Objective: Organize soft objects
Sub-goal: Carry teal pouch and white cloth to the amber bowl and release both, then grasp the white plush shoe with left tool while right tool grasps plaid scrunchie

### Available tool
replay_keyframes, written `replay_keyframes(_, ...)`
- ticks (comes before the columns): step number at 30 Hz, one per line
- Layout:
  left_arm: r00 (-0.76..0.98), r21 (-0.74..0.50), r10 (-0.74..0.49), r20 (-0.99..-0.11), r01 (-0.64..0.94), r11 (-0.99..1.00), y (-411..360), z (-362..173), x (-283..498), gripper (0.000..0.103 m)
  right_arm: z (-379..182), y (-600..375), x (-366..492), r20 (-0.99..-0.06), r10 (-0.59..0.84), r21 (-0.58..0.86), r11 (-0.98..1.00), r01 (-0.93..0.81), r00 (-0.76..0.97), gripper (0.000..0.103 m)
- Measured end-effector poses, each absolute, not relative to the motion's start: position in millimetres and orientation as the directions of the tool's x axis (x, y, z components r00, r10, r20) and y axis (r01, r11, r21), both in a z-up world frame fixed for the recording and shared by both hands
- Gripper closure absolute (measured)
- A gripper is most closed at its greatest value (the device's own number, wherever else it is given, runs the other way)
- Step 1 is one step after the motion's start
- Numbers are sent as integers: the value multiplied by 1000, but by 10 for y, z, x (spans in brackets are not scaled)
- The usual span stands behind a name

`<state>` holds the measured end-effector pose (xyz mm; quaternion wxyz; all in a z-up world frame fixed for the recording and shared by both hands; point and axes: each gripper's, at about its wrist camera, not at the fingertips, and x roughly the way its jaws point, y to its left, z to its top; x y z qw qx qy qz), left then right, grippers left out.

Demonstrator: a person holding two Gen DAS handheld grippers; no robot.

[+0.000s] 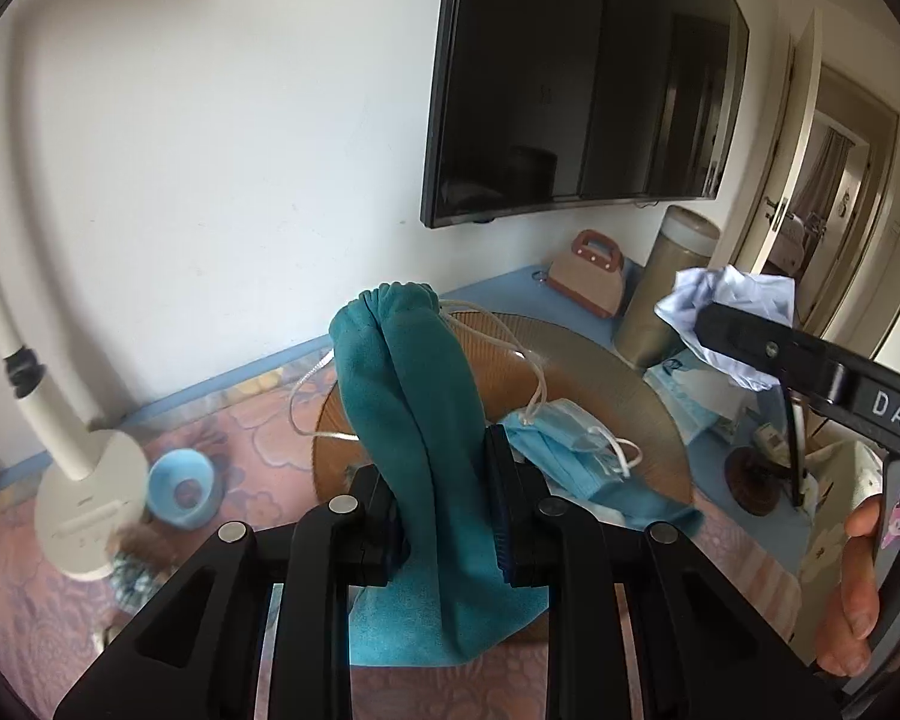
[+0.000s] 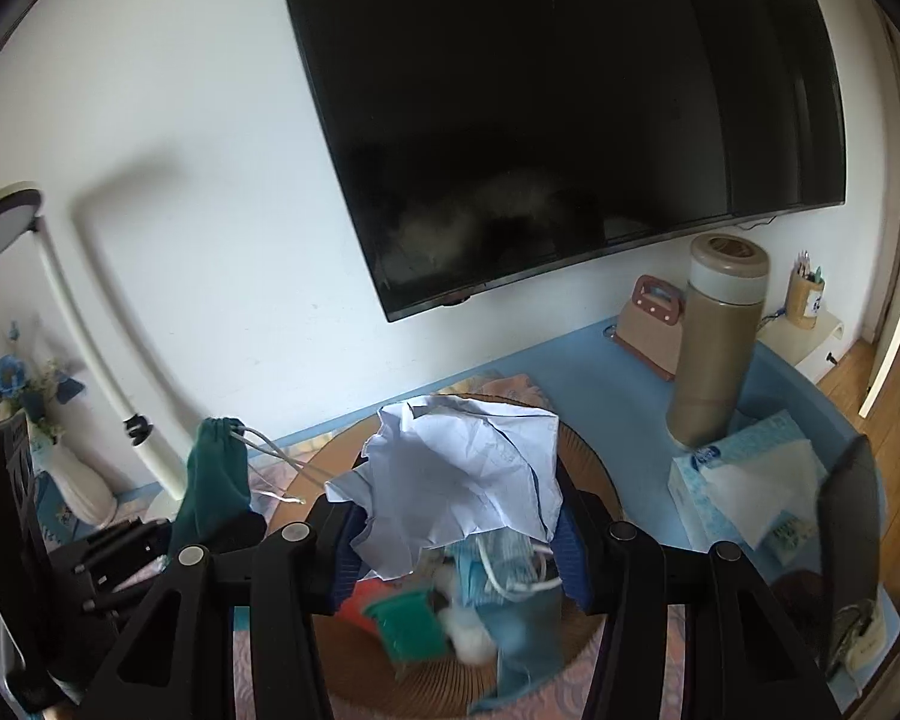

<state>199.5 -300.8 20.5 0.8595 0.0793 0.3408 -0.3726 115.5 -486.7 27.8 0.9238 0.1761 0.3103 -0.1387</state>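
My left gripper (image 1: pixel 444 516) pinches the limp teal pouch (image 1: pixel 402 396) mid-body above the woven tray (image 1: pixel 642 378) — best gripped there (cords dangle). Right gripper (image 2: pixel 456 546) clamps a crumpled, featherlight pale cloth (image 2: pixel 468 474) — perhaps paper.

Heap in woven tray (image 2: pixel 576 450) motion-blurred, contents beyond a green piece (image 2: pixel 411 624) unclear. Phone (image 2: pixel 849 546) cut by frame edge, screen unreadable.
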Motion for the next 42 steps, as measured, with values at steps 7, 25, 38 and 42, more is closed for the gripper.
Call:
replay_keyframes(7, 465, -126, -570, -677, 690, 713, -3190, 40, 2202, 22, 47, -5041, 1271, -653, -134, 269, 879, 393, 746, 21)
replay_keyframes(25, 717, 39, -453, -529, 554, 831, -1211, 940, 1487, 15, 222, -4329, 202, -614, -12, 335, 901, 275, 789, 10)
replay_keyframes(38, 750, -109, -389, -535, 396, 912, 23, 819, 1249, 9, -7, -3047, 326, -622, 153, 320, 945, 71, 768, 0)
replay_keyframes(42, 698, -132, -334, -633, 327, 936, -71, 80, 1376, 10, -709, -2818, 547, -676, 150, 340, 932, 124, 721, 0)
